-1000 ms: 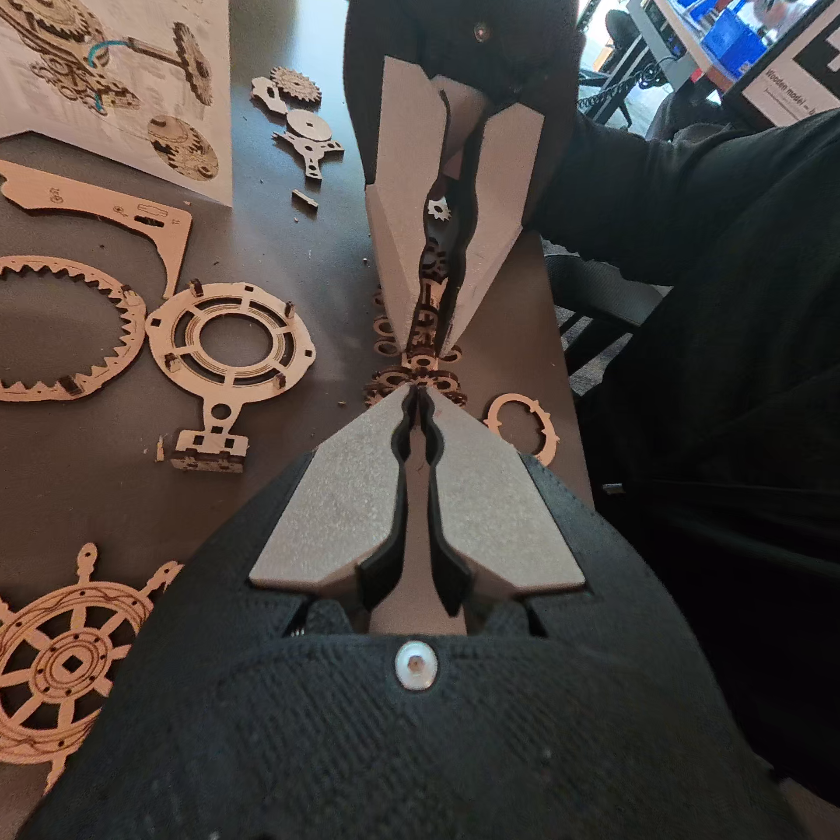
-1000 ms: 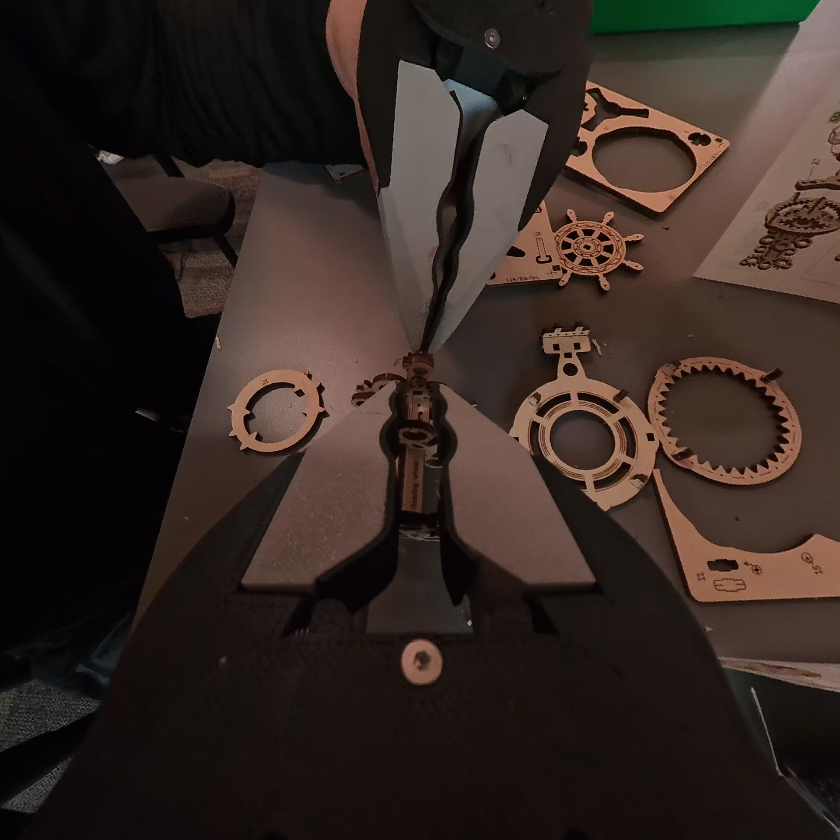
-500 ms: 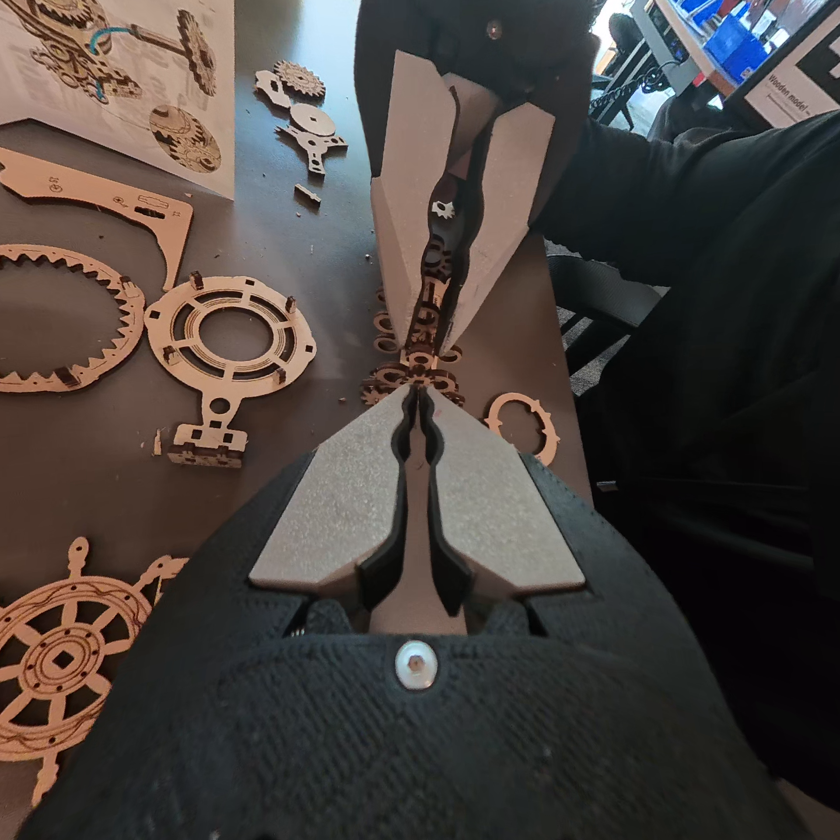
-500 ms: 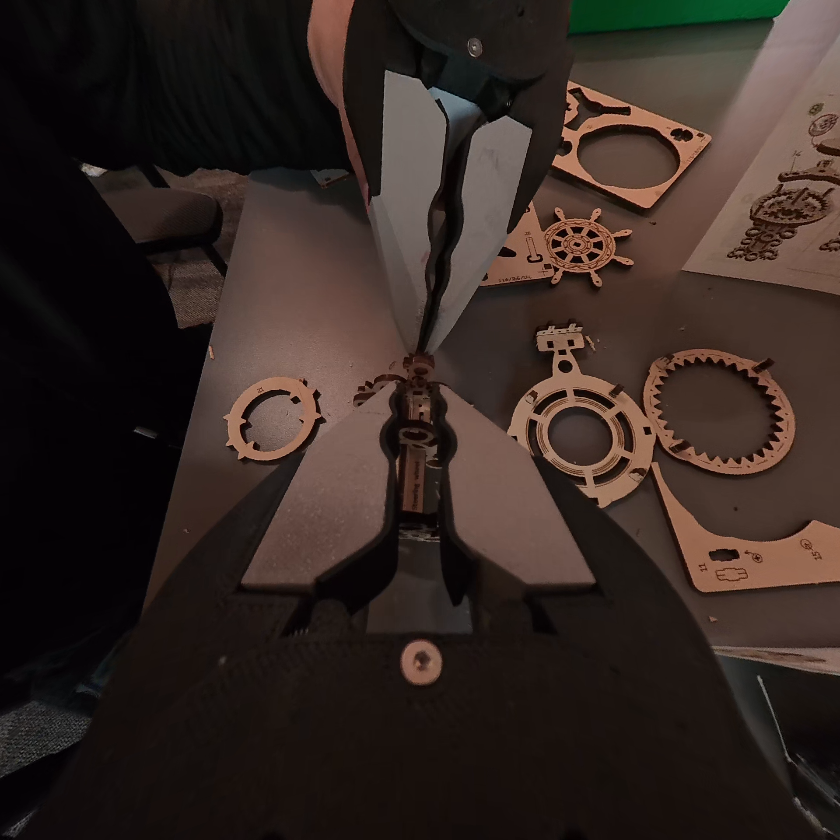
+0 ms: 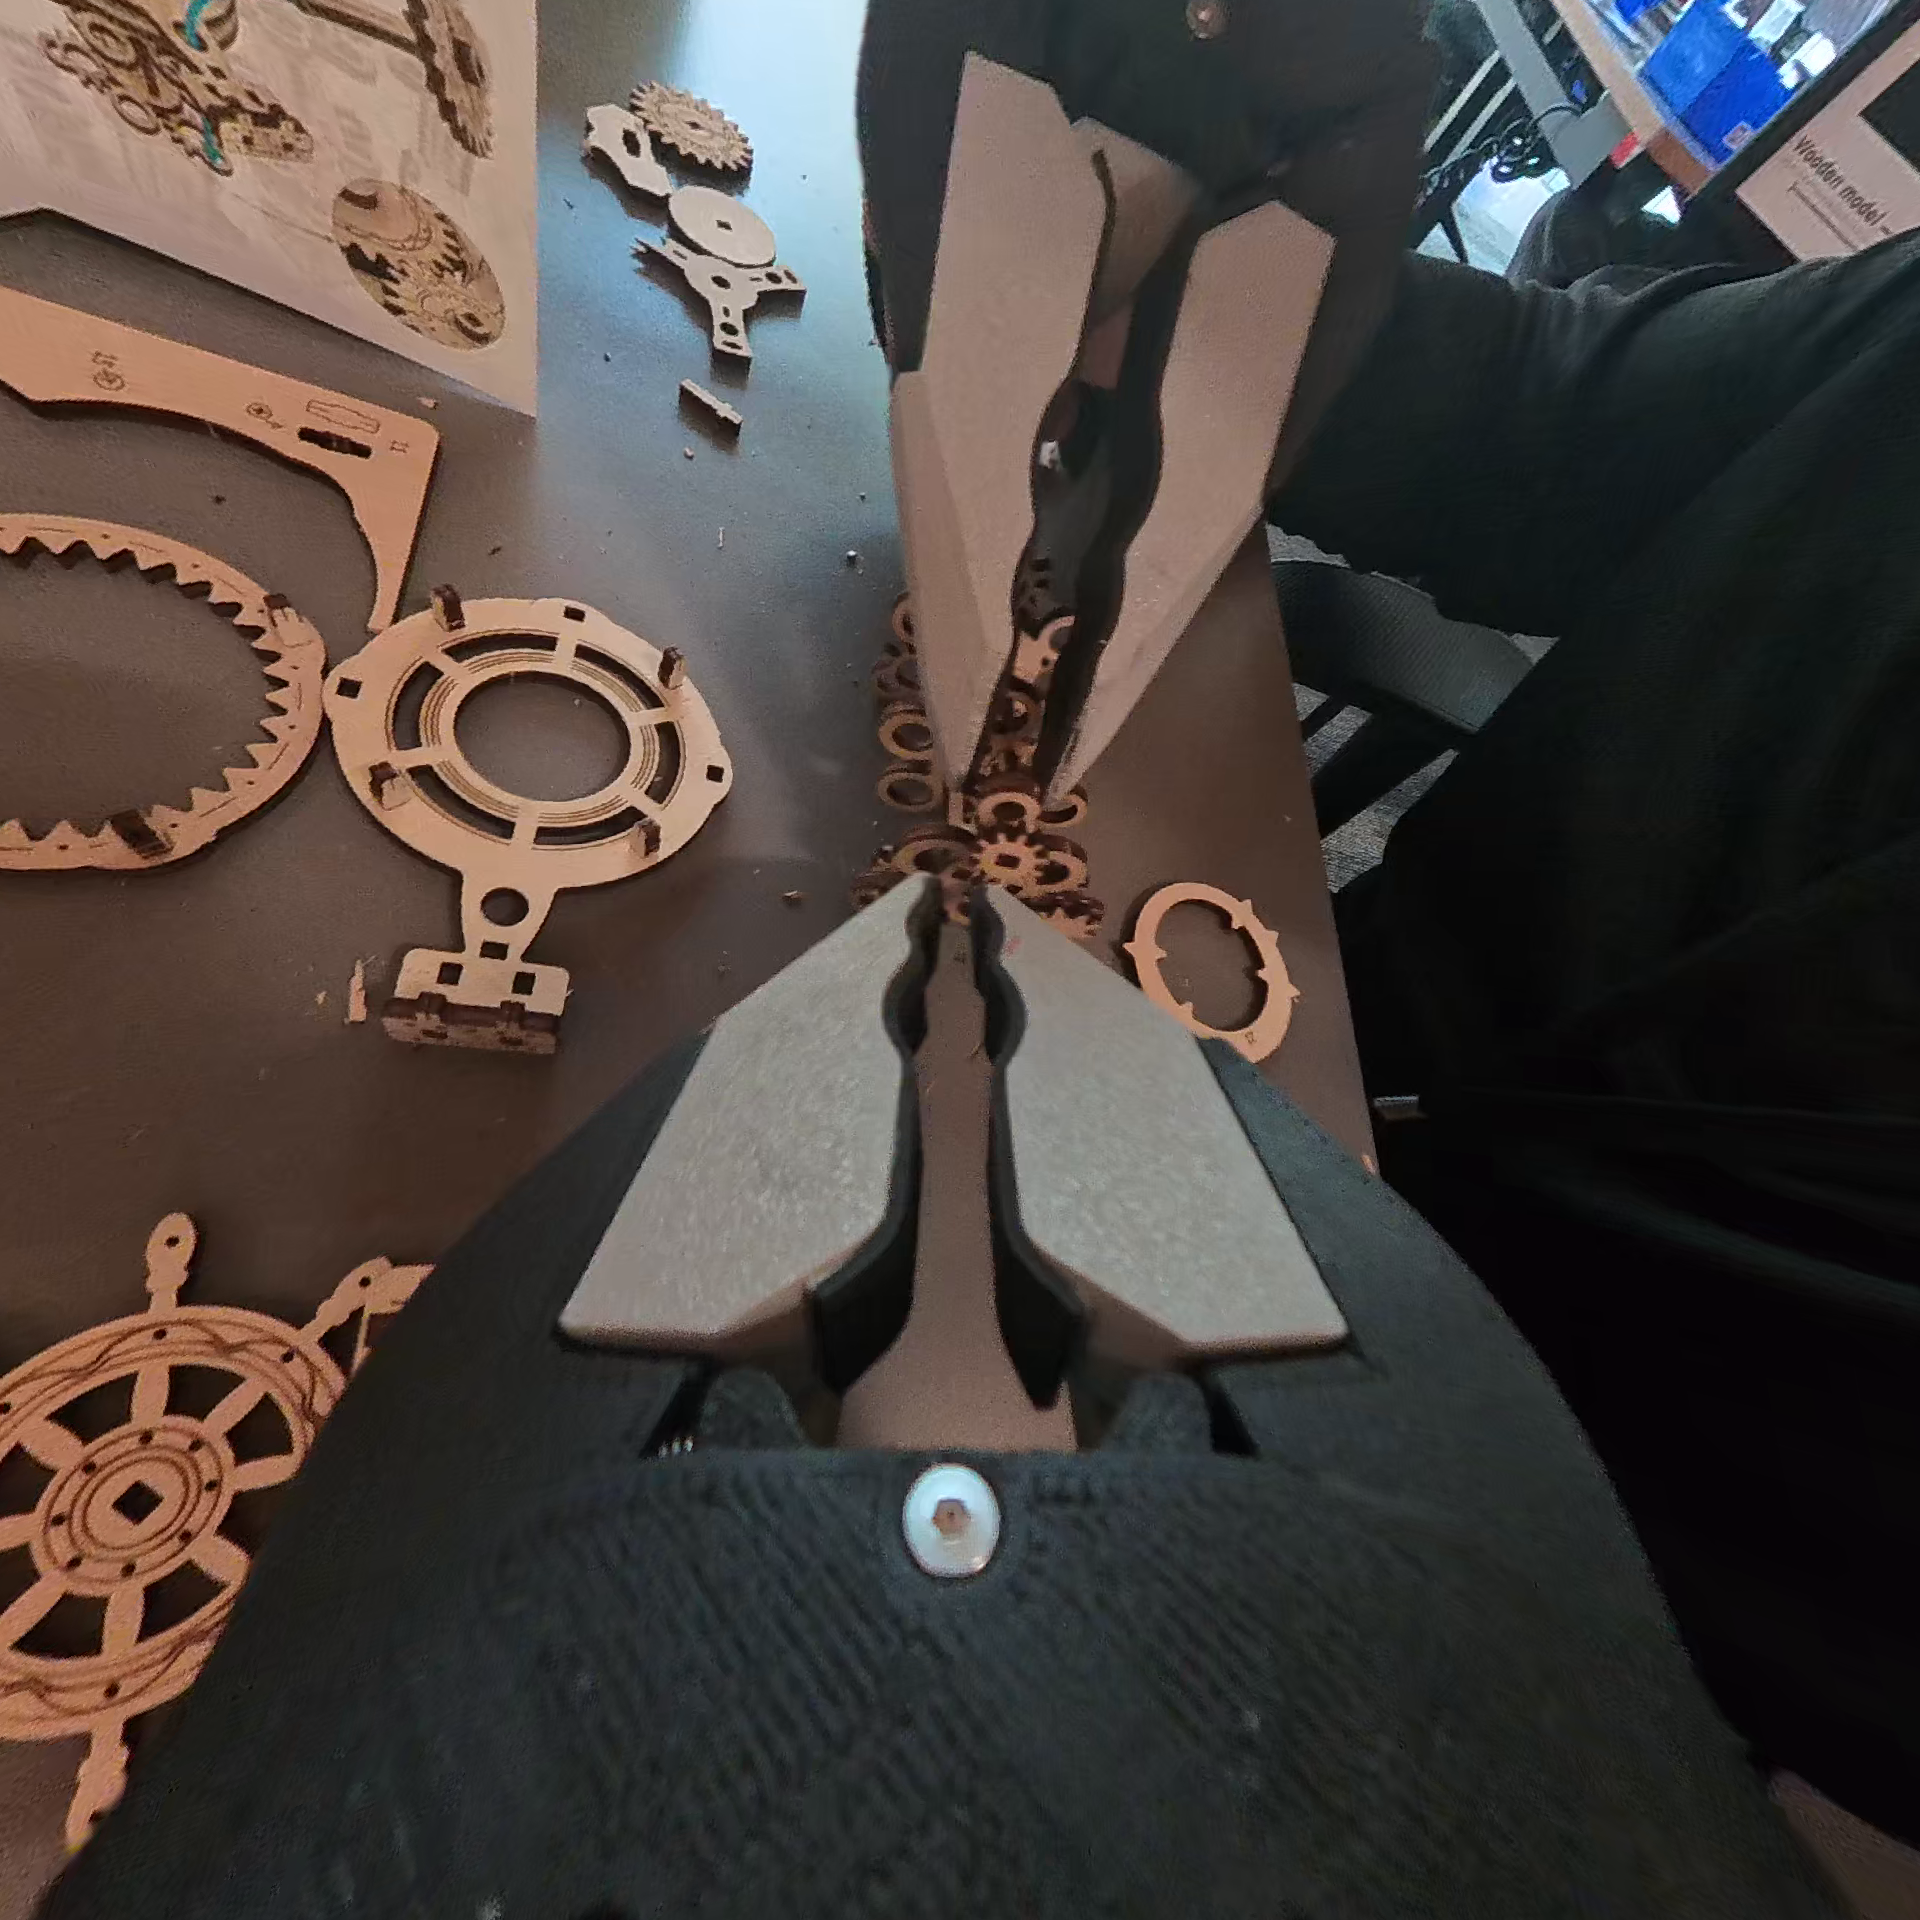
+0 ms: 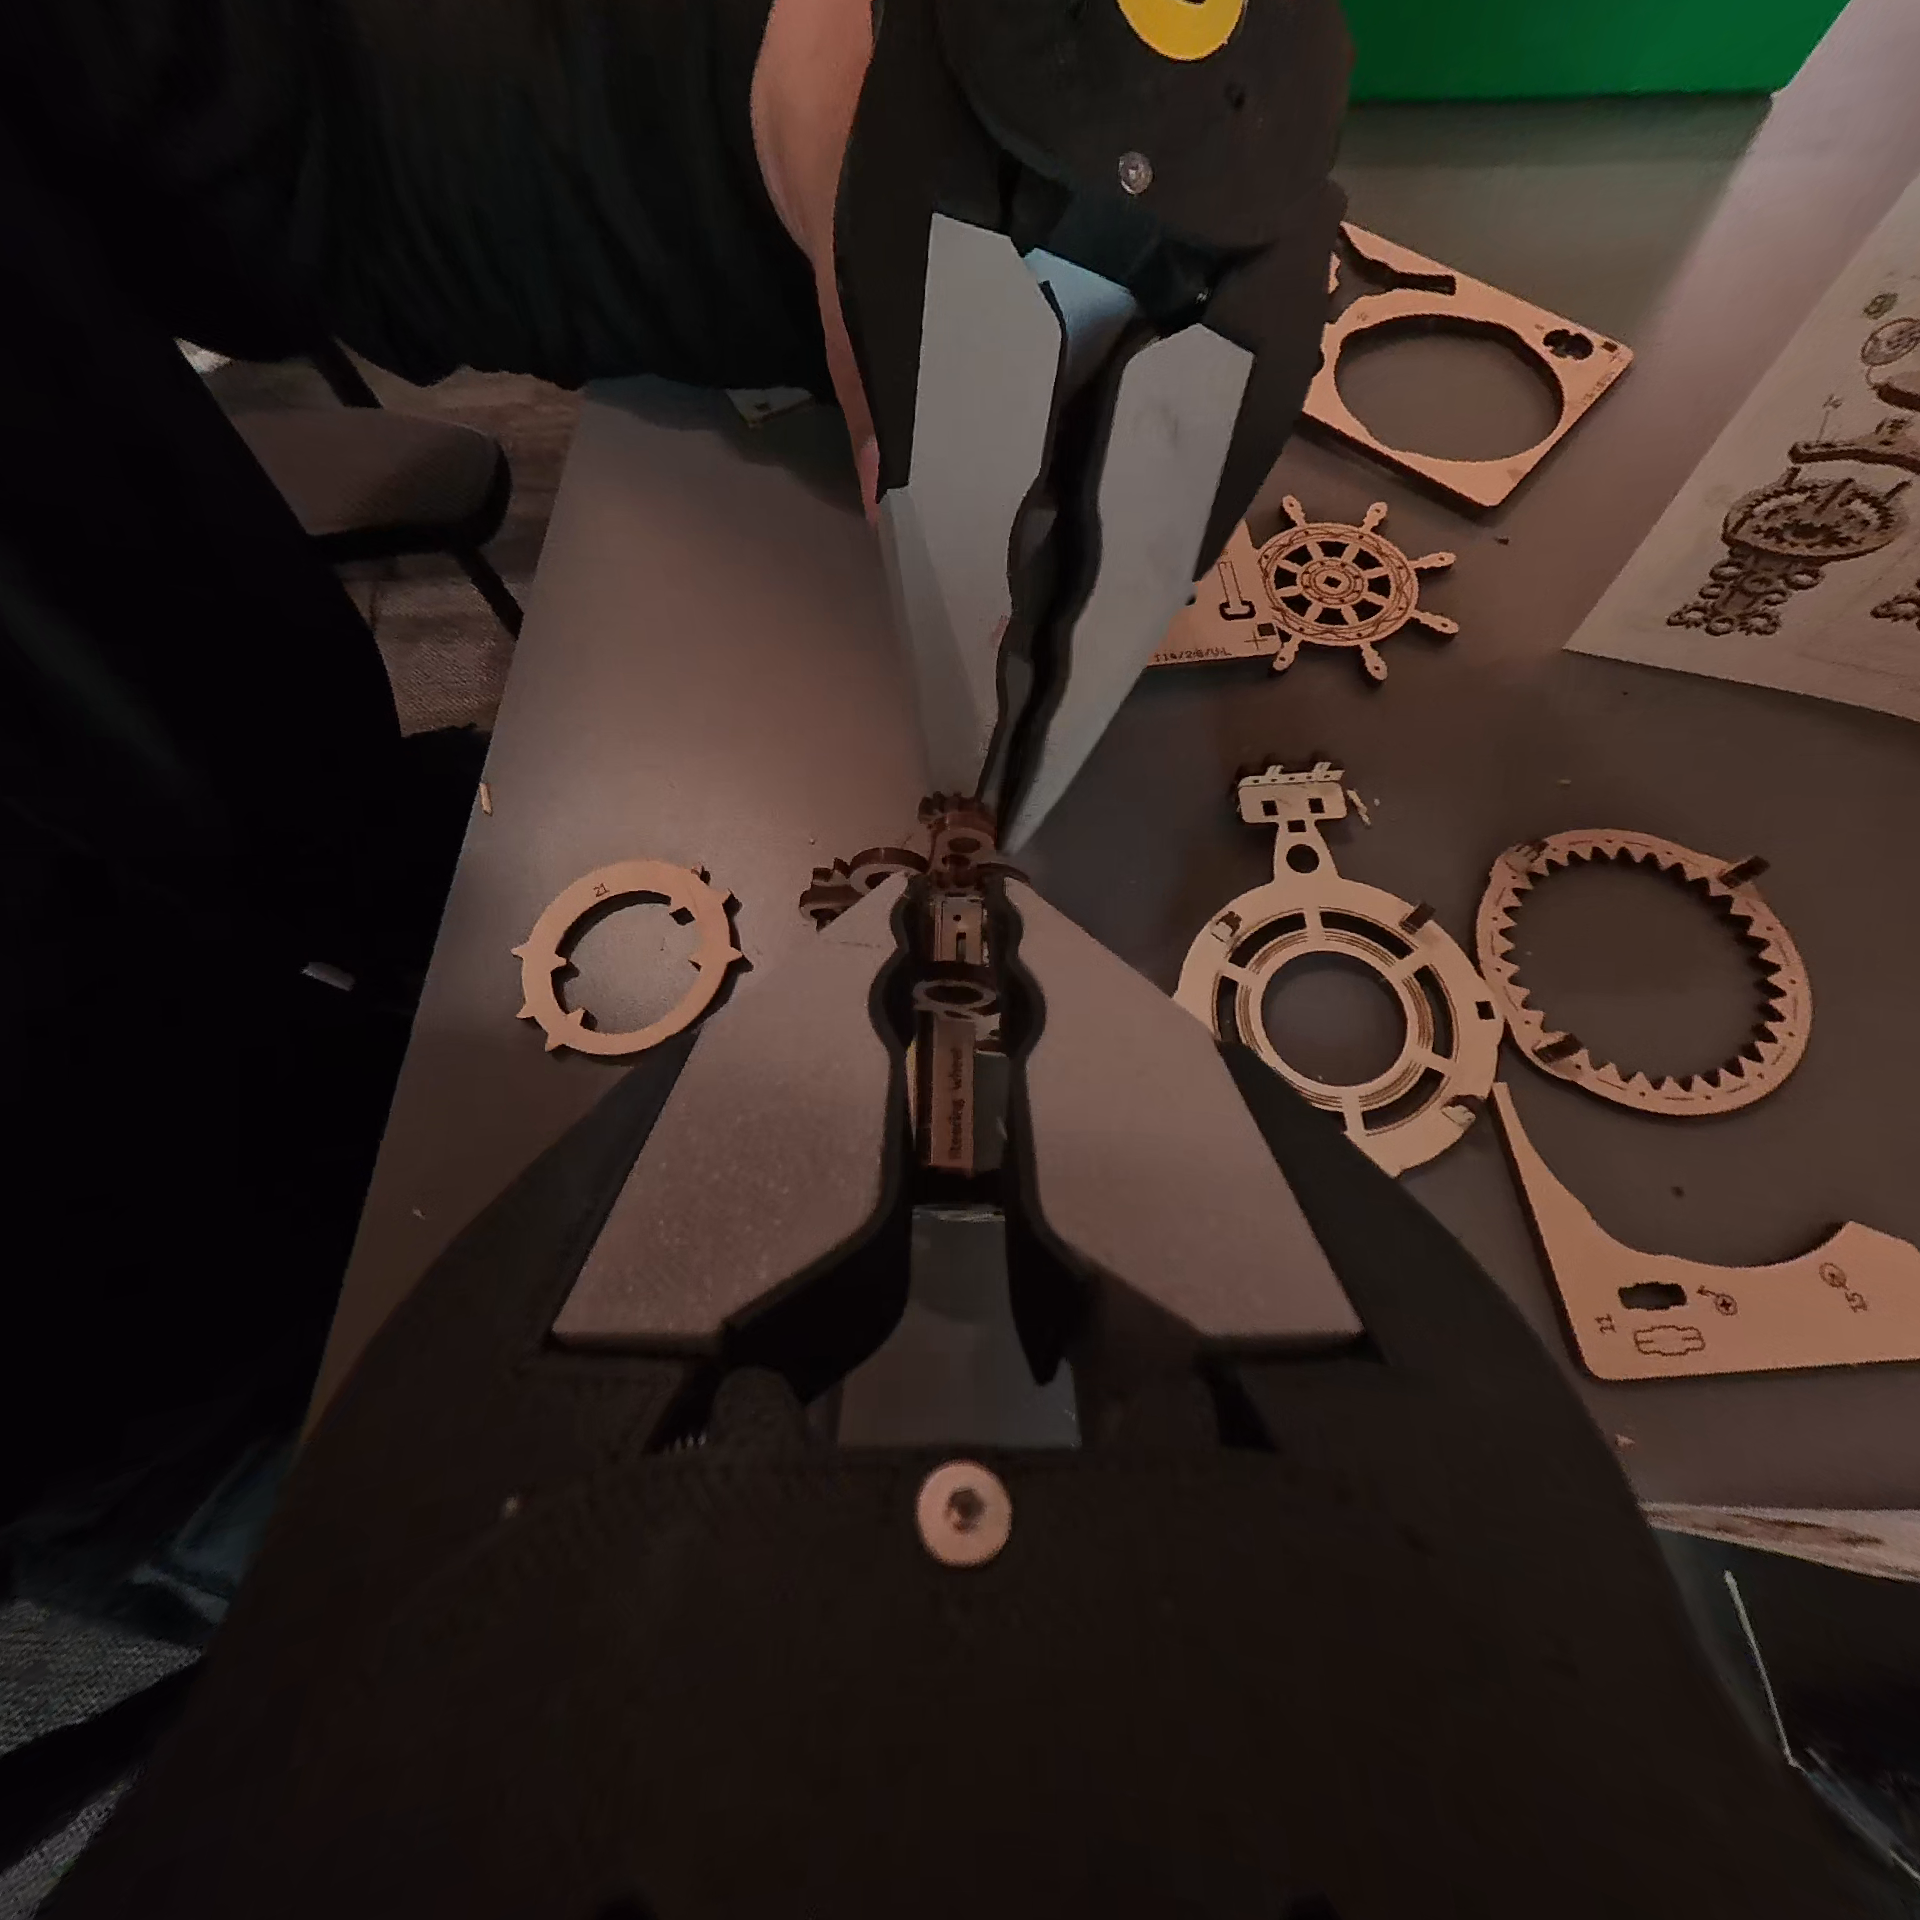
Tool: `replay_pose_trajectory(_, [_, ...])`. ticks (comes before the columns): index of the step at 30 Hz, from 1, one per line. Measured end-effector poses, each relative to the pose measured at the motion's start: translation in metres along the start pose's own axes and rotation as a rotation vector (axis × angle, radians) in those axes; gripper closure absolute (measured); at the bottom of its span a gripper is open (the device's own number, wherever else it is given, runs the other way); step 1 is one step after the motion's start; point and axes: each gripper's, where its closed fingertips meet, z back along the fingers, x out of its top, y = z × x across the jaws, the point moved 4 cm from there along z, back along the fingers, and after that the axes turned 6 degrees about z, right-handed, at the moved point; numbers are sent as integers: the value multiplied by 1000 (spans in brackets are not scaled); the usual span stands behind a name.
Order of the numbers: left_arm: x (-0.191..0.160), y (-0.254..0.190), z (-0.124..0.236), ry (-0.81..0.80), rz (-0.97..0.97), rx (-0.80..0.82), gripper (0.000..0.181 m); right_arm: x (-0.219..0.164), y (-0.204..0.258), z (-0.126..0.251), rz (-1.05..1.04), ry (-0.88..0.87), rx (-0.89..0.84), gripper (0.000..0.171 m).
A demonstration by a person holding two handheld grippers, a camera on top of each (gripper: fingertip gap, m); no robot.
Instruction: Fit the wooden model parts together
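Observation:
My right gripper (image 6: pixel 961 883) is shut on a wooden gear assembly (image 6: pixel 954 997), held edge-on between its fingers just above the dark table (image 6: pixel 675 644). In the left wrist view the right gripper (image 5: pixel 1006 795) comes in from the top with the assembly's gears (image 5: pixel 1023 665) showing in its gap. My left gripper (image 5: pixel 961 896) is shut, with its tips against the small gears (image 5: pixel 1003 857) at the assembly's end. It enters the right wrist view (image 6: pixel 1000 826) from above, tip to tip with the right gripper. I cannot tell whether it pinches anything.
Loose wooden parts lie on the table: a small notched ring (image 5: pixel 1210 971), a ring frame with a stem (image 5: pixel 530 748), a toothed ring (image 5: pixel 156 707), a ship's wheel (image 5: pixel 125 1496) and a cut-out sheet (image 6: pixel 1455 384). An instruction sheet (image 5: pixel 312 156) lies at the back. A dark sleeve (image 5: pixel 1610 520) crosses the table's edge. The tips of both grippers are at nearly the same place. From either gripper's tips it is about 15 cm to the ship's wheel (image 5: pixel 125 1496). The right camera catches it too, in the right wrist view (image 6: pixel 1338 581).
Both grippers stay shut and tip to tip over the same spot. The left gripper has tilted and drawn back slightly, so more of its body shows in the right wrist view.

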Motion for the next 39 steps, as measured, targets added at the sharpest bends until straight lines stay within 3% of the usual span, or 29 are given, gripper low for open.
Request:
replay_pose_trajectory(2, [-2, 0, 2, 17, 1, -3, 167, 0, 0, 0, 9, 13, -13, 163])
replay_pose_trajectory(6, [-1, -1, 10, 15, -15, 1, 162, 1, 0, 0, 14, 13, -17, 163])
replay_pose_trajectory(11, [2, -8, 5, 1, -49, -28, 174, 0, 1, -2, 9, 14, -1, 163])
replay_pose_trajectory(39, [0, -7, 9, -14, -69, -74, 177, 1, 2, -5, -15, 5, 21, 163])
